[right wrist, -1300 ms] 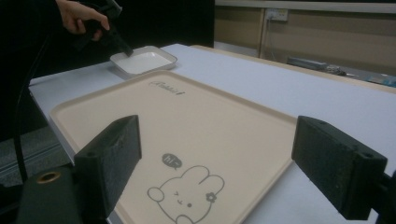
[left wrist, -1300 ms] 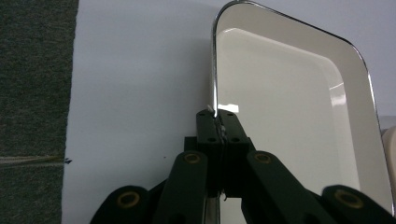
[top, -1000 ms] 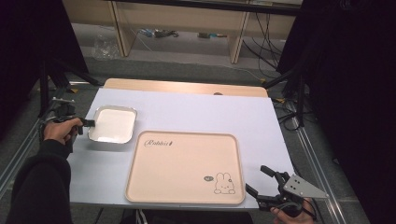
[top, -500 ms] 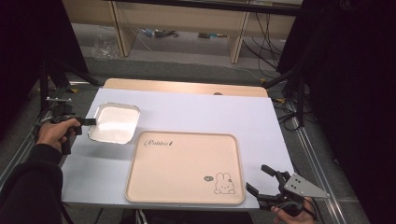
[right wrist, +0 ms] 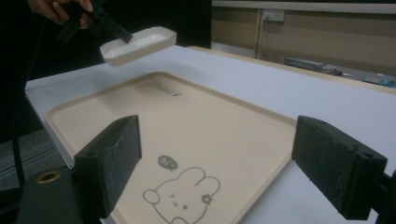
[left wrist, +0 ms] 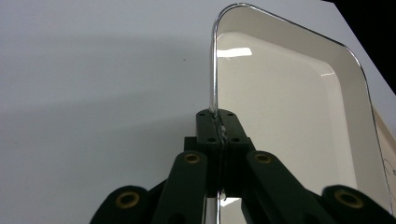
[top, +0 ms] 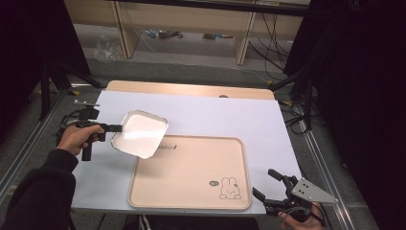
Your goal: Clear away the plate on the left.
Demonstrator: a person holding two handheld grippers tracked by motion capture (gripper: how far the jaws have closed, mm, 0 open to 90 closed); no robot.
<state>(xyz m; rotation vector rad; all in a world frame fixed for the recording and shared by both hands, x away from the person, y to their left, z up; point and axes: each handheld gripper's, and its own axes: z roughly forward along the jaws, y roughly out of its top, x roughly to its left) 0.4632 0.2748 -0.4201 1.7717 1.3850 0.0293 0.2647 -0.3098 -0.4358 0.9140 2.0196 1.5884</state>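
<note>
The left tool [left wrist: 218,135] pinches the thin rim of a shallow white dish [top: 140,133], held tilted above the desk [top: 230,115] at the beige rabbit tray's [top: 191,175] far-left corner. It looks rigid, light, glossy (likely slippery); gripping the rim suits it. The right tool [right wrist: 233,170] gapes empty.

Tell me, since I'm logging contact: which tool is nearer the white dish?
Left. The left tool is clamped on the white dish's rim, holding it above the tray's corner. The right tool sits open past the tray's opposite corner.
</note>
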